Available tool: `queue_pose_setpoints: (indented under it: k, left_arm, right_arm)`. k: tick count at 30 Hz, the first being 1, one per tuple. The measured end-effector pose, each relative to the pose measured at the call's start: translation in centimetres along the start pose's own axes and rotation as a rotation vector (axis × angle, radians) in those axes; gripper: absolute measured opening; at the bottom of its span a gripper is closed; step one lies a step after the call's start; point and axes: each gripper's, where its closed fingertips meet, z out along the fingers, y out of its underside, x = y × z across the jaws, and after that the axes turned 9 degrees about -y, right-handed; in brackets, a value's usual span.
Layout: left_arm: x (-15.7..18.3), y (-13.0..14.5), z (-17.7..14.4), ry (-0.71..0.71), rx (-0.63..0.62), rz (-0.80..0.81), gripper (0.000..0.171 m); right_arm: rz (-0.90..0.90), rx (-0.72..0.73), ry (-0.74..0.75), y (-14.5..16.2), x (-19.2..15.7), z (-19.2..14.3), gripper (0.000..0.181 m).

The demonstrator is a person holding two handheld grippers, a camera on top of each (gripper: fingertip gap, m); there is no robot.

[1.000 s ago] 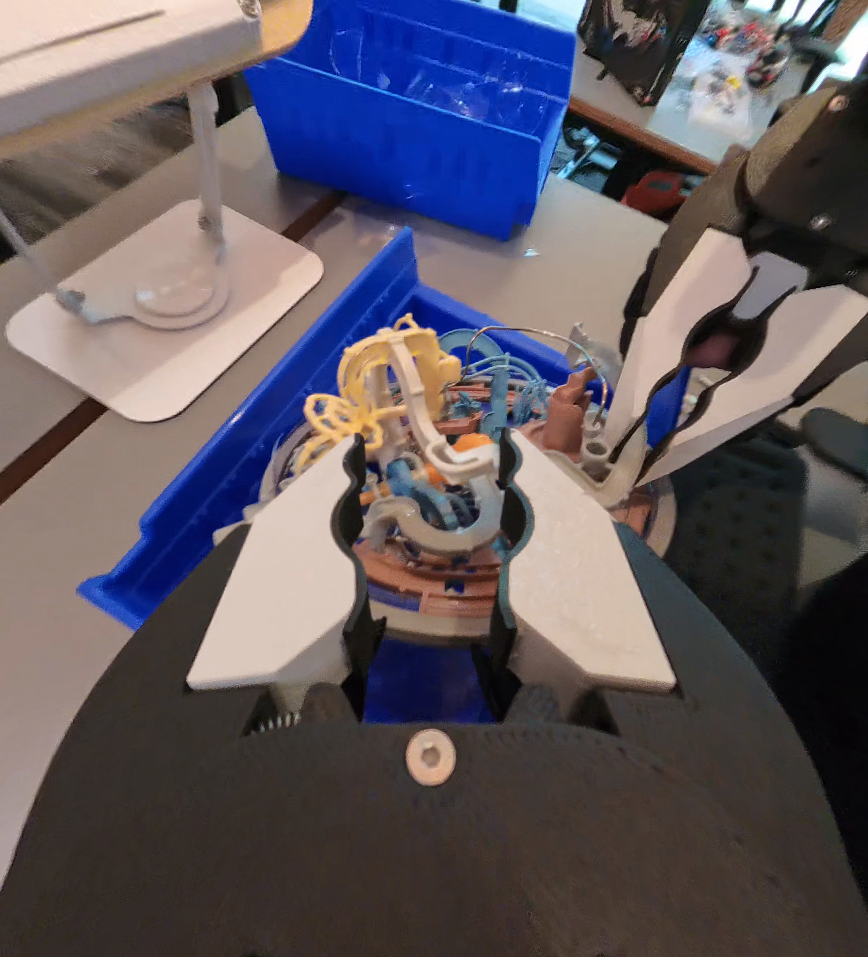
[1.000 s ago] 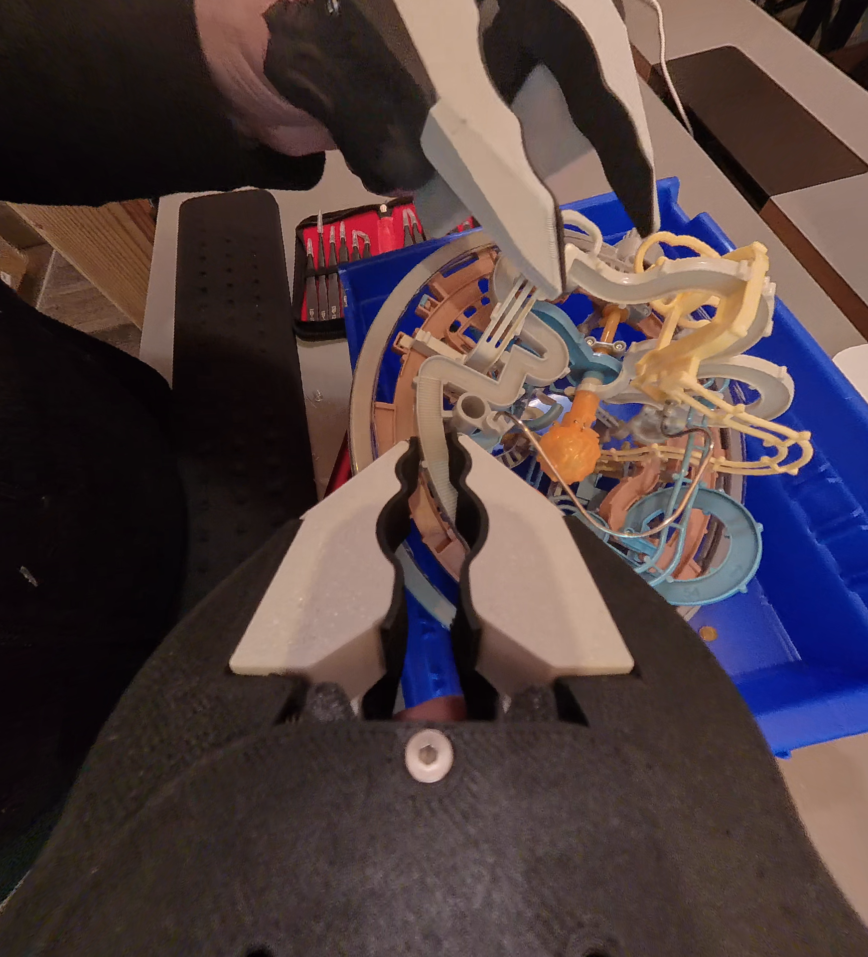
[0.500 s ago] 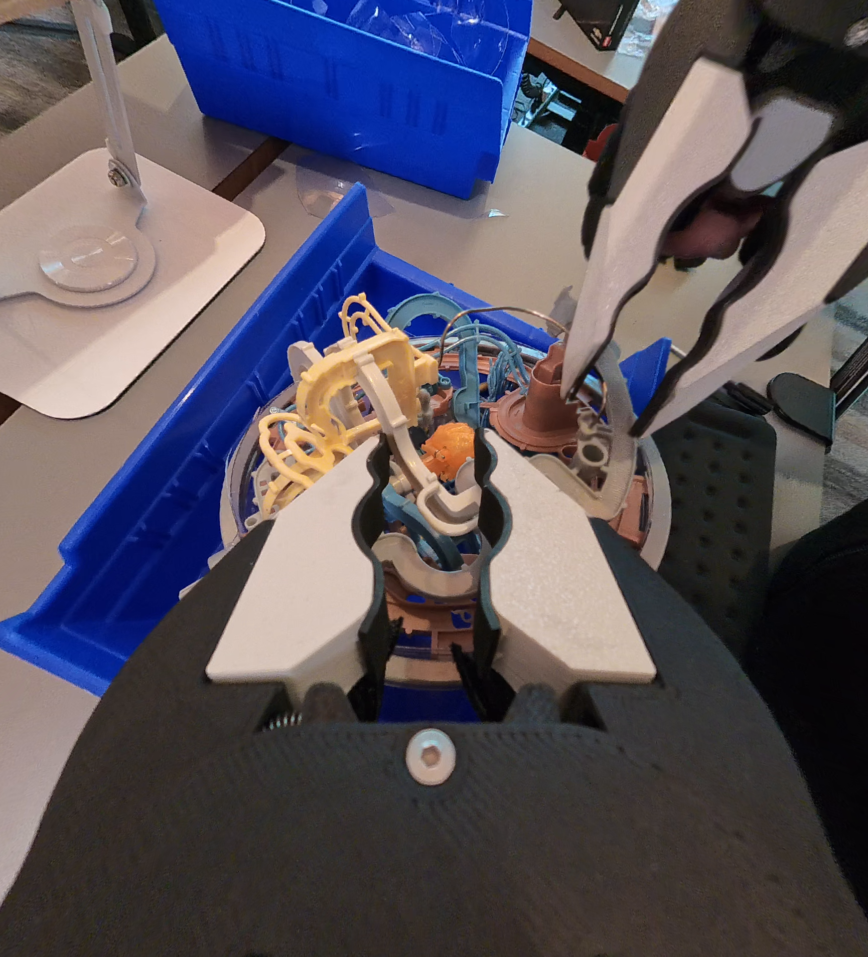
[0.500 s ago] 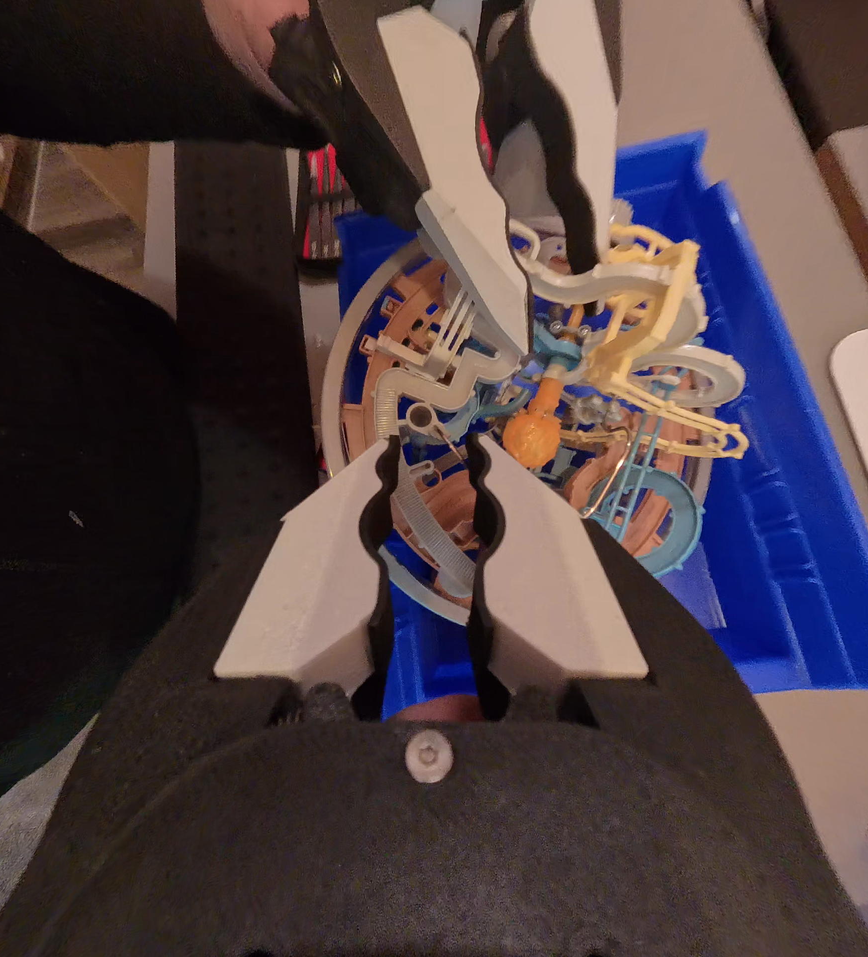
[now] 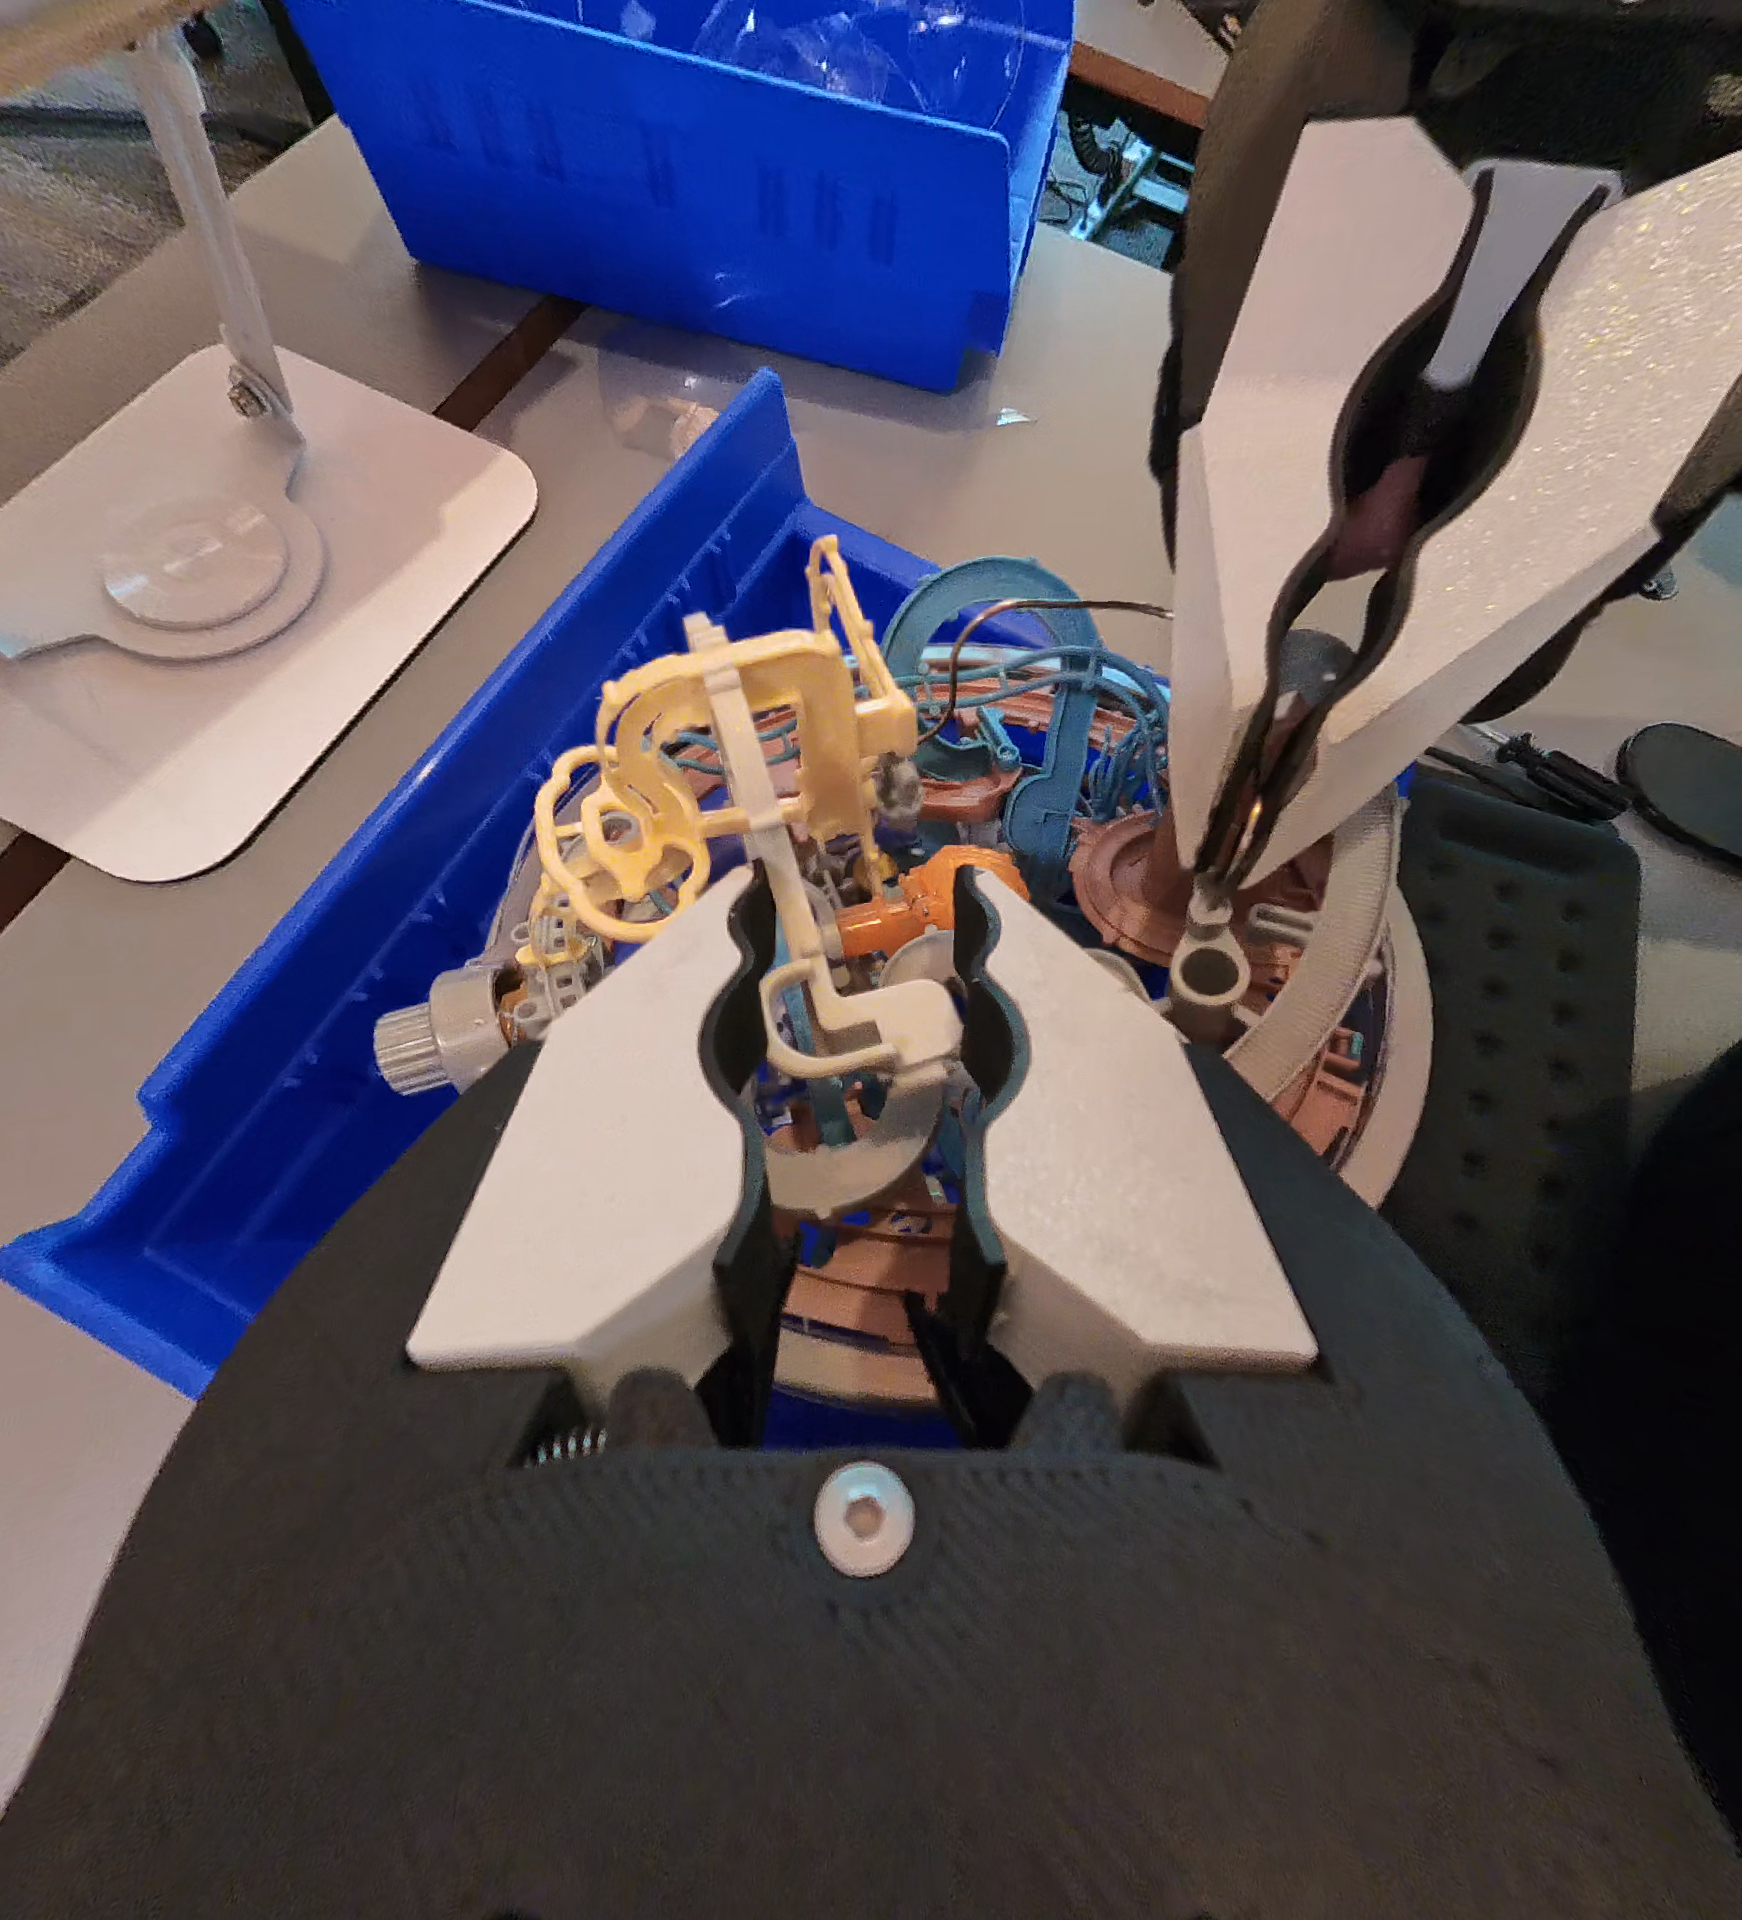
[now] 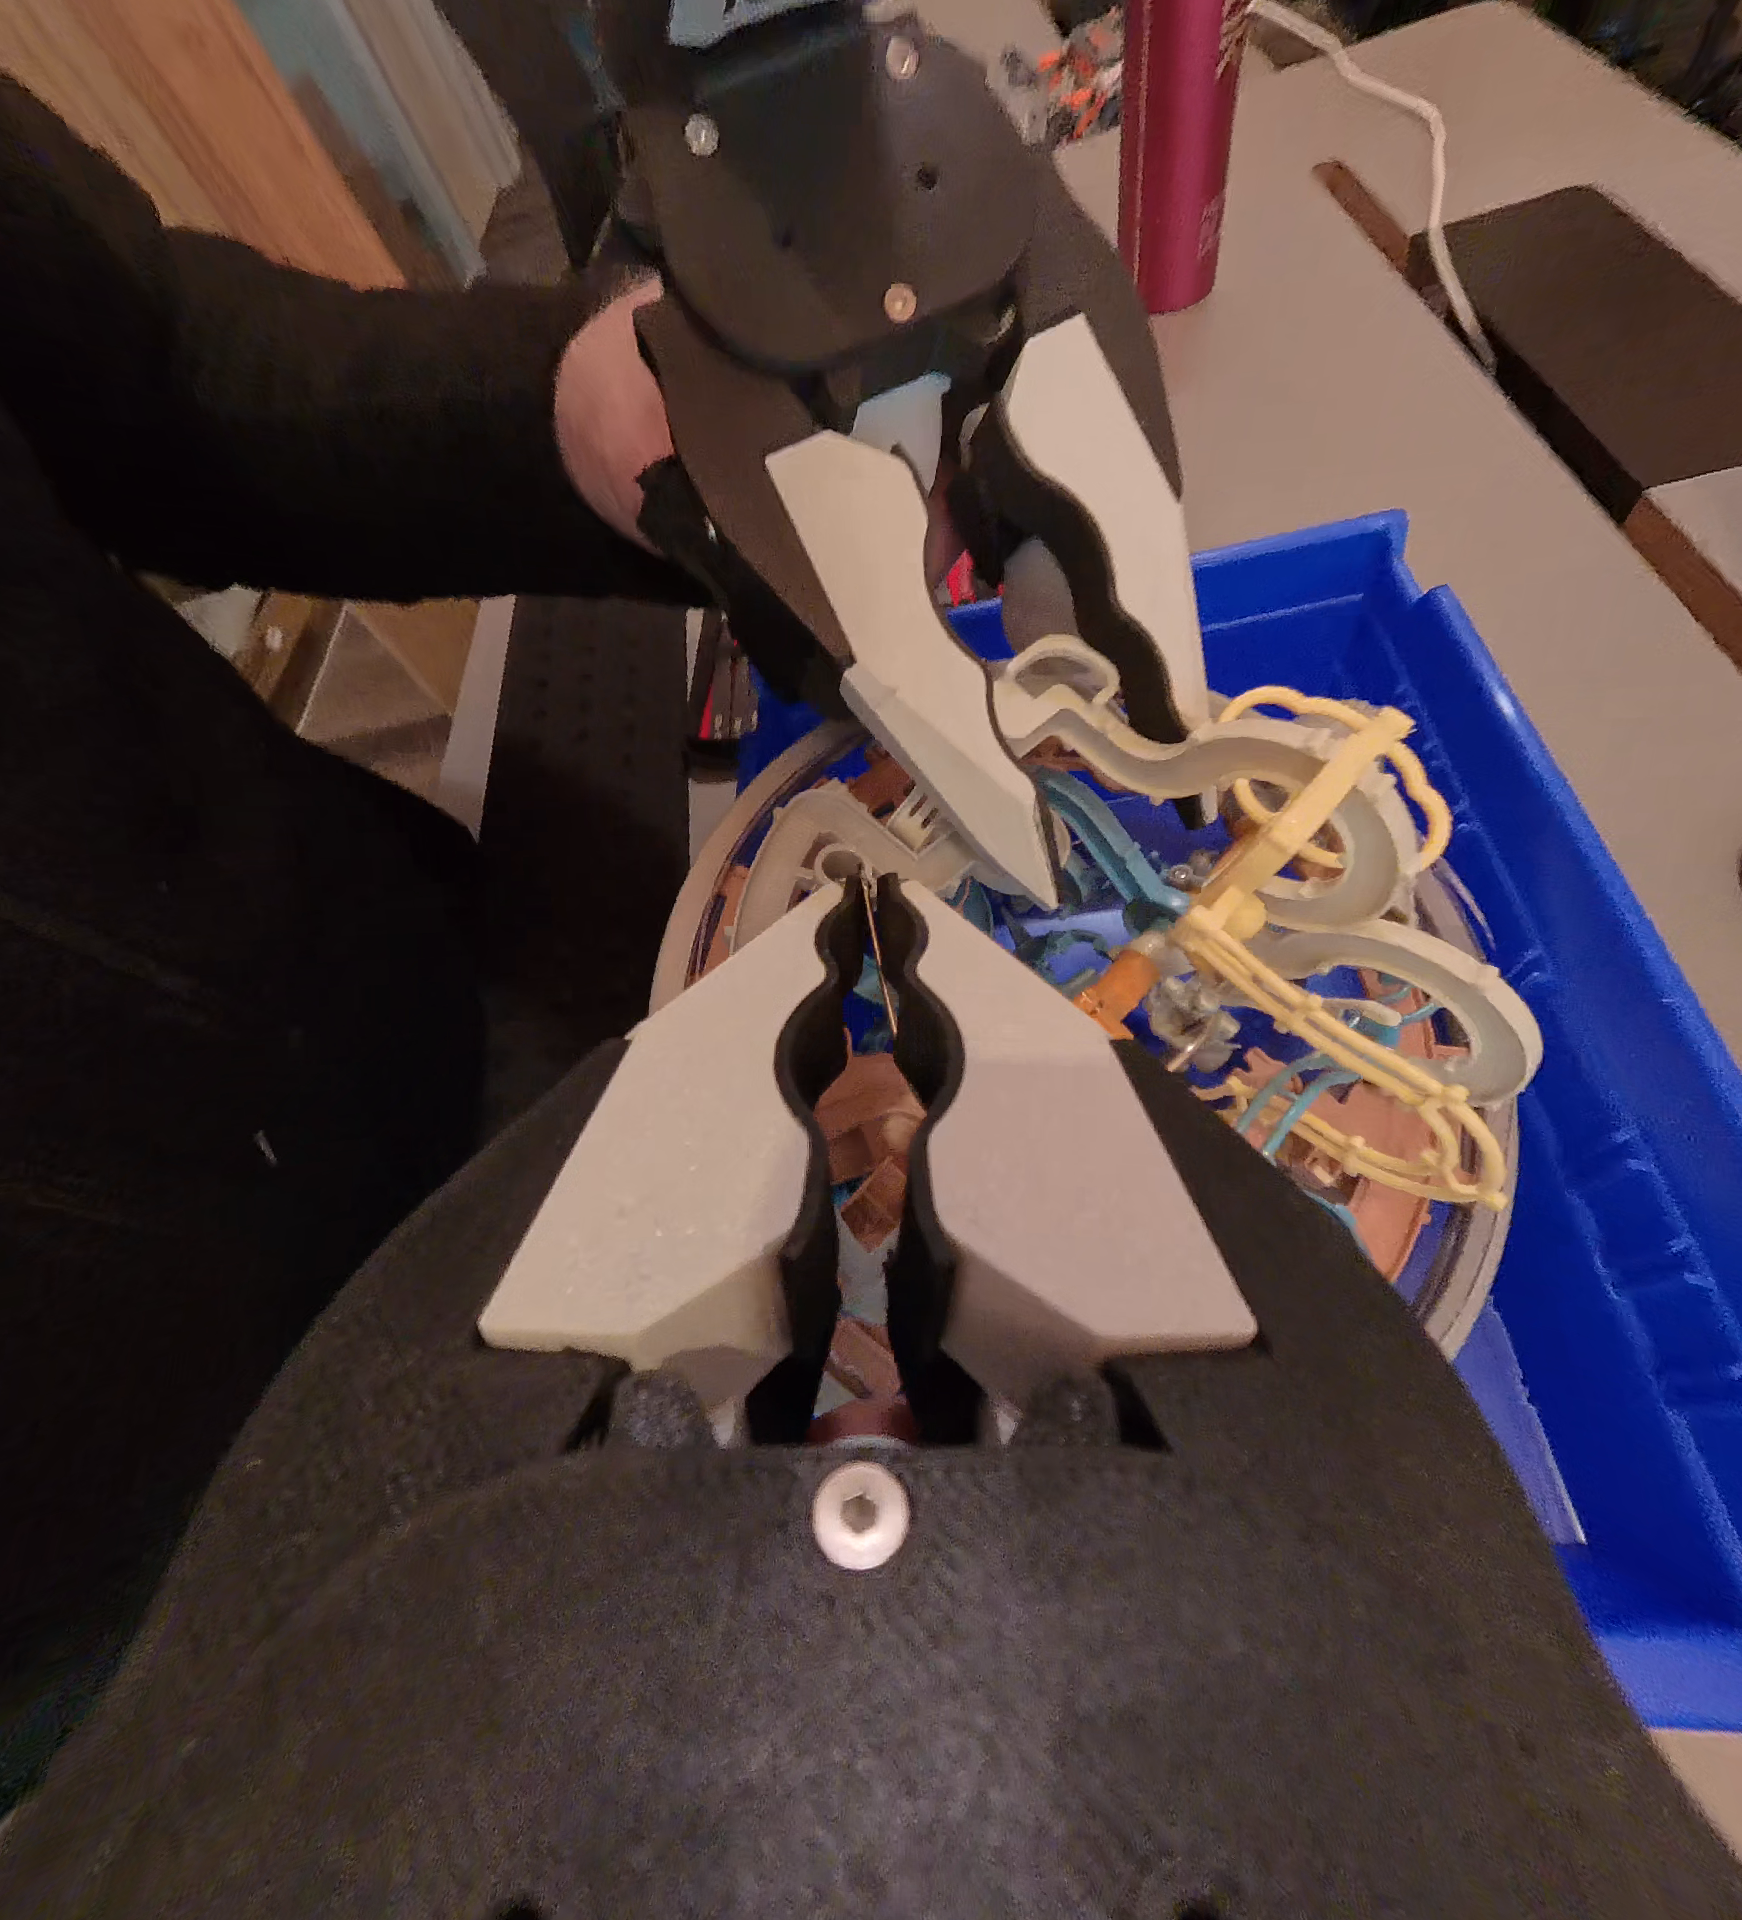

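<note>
A multicoloured plastic maze structure [image 5: 794, 748] with cream, grey, teal, brown and orange tracks sits in a round rim inside a blue bin [image 5: 327, 1091]. My left gripper [image 5: 856, 894] is shut on a grey track piece [image 5: 877, 1023] at the top of the structure. It also shows in the right wrist view [image 6: 1121, 857], straddling the wavy grey track [image 6: 1251, 758]. My right gripper [image 6: 867, 888] is nearly closed, pinching a thin metal wire [image 6: 879, 951] beside a grey tube end. In the left wrist view its tips [image 5: 1222, 878] sit at the structure's right side.
A second blue bin [image 5: 690, 187] stands behind, with a white stand base [image 5: 171, 623] at the left. A black perforated mat [image 5: 1511, 987] lies right of the bin. In the right wrist view a magenta bottle [image 6: 1179, 156] stands at the back, and a person's hand [image 6: 607, 416] holds the left gripper. My hands' fingertips stand some 6 cm from each other.
My right gripper has left the ribbed grey rim strip, closed further, and now pinches the thin wire. My left gripper keeps its hold on the grey track.
</note>
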Motion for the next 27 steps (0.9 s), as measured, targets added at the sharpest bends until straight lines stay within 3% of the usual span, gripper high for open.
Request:
queue_pose_setpoints:
  k: [8,11,15,18,23,27]
  left_arm:
    - [-0.2,0.0,-0.2,0.017,0.052,-0.077,0.028]
    - [-0.6,-0.6,-0.5,0.088,0.121,-0.219,0.025]
    - [-1.6,-1.1,-1.3,0.129,0.169,-0.314,0.018]
    - [-1.4,-1.1,-1.0,0.084,0.165,-0.26,0.019]
    - [-1.8,-1.2,-1.2,0.109,0.172,-0.318,0.018]
    - [-1.8,-2.5,-2.9,0.204,0.283,-0.394,0.02]
  right_arm:
    - [0.047,0.216,0.094,-1.8,0.8,-1.2,0.0]
    - [0.085,0.294,0.1,-1.7,1.1,-1.8,0.0]
    - [0.074,0.324,0.11,-1.6,1.1,-1.8,0.0]
    - [0.104,0.393,0.108,-1.8,1.4,-2.3,0.0]
    - [0.13,0.424,0.145,-2.0,2.0,-2.6,0.0]
    - [0.133,0.421,0.164,-1.7,2.3,-3.0,0.0]
